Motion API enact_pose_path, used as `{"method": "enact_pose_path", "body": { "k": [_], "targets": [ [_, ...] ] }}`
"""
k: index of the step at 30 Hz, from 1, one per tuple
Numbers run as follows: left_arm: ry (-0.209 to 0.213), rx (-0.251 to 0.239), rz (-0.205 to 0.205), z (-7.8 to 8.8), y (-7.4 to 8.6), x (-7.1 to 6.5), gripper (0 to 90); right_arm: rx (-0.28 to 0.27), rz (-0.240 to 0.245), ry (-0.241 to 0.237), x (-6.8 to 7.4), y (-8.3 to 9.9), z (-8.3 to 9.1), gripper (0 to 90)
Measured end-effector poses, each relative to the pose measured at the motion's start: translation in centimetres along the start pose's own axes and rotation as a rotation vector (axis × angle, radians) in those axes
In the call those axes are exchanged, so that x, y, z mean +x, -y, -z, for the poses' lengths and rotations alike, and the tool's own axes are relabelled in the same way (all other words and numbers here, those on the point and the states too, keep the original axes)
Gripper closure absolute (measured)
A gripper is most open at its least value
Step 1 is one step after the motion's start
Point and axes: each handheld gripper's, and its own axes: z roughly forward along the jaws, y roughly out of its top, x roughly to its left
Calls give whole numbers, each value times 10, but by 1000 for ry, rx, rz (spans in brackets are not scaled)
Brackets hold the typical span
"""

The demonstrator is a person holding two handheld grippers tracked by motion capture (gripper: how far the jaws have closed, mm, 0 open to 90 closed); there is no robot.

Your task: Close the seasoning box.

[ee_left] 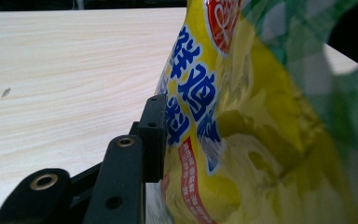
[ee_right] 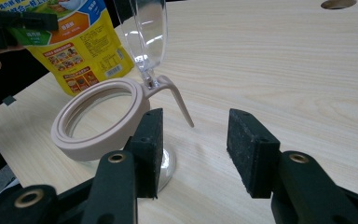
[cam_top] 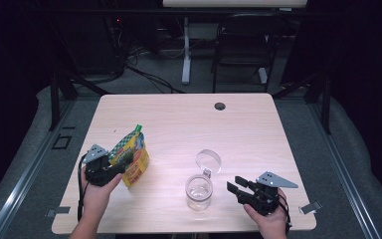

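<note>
Left hand-held gripper (cam_top: 110, 167) is clamped on the yellow pouch (cam_top: 133, 158), holding it upright on the surface (cam_top: 179, 124) at its left side; right hand-held gripper (cam_top: 239, 189) stands with jaws apart and nothing between them, just beside the clear jar (cam_top: 199, 191); the jar's hinged lid (cam_top: 208, 161) is already swung open; I judge the pouch is gripped but not yet brought over the jar, so tipping its contents in remains; counted: one pouch, one jar, two grippers.
</note>
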Motion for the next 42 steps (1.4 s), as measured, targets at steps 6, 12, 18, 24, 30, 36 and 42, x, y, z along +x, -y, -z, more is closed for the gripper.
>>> {"method": "enact_pose_path", "body": {
  "k": [6, 12, 18, 24, 30, 36, 42],
  "targets": [
    [-40, -22, -61, 1, -2, -7, 703, 5, 0, 8, 0, 2, 1, 560],
    [-66, -46, -117, 3, -4, -13, 794, 2, -7, 11, 0, 3, 2, 559],
    [-63, -52, -119, 4, -5, -13, 843, 10, -1, 14, 0, 4, 2, 559],
    [-51, -53, -107, 4, -5, -11, 864, 10, -2, 13, -1, 4, 2, 559],
    [-52, -50, -104, 5, -5, -11, 887, 11, -3, 14, -1, 3, 2, 559],
    [-48, -52, -100, 5, -5, -11, 897, -2, -11, 16, -1, 4, 2, 560],
    [-23, -41, -129, 6, -6, -16, 899, -2, -13, 17, -2, 4, 2, 559]
  ]
}}
